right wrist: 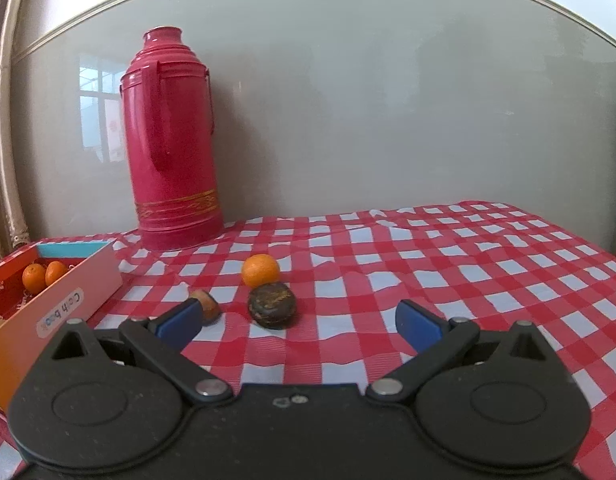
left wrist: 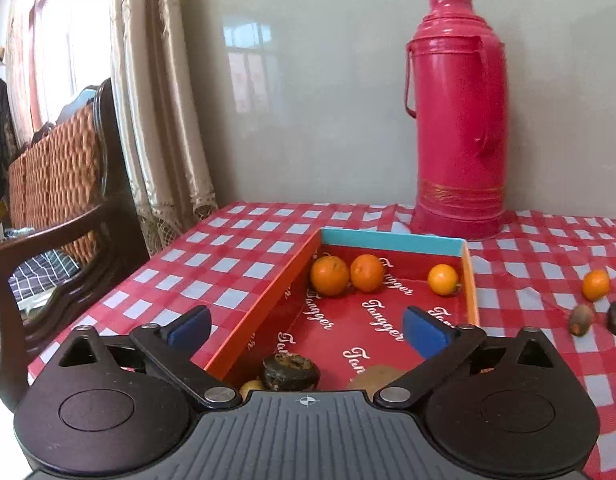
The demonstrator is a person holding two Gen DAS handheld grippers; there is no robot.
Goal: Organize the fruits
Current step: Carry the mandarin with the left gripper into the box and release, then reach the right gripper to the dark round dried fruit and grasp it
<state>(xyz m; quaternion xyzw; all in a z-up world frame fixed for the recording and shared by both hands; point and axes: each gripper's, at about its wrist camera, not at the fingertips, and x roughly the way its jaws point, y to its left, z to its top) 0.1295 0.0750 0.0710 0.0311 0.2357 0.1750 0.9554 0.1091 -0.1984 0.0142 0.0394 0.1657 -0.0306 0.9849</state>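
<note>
Fruit left on the tabletop (right wrist: 427, 264), a mandarin (right wrist: 260, 270), a dark fruit (right wrist: 272, 305) and a brown one (right wrist: 209, 306), lies just ahead of our right tongs (right wrist: 300, 322), gaping empty. Our left tongs (left wrist: 306, 330), wide and empty, hang over the box (left wrist: 391, 242).

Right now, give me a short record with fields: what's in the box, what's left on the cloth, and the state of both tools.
container: shallow red cardboard box with a blue end wall
in box: three small oranges at the far end, a dark wrinkled fruit at the near end
on cloth: one loose orange, one dark round fruit, one small brown fruit, on the red checked tablecloth
background: tall pink thermos flask
left tool: open, empty, over the box
right tool: open, empty
</note>
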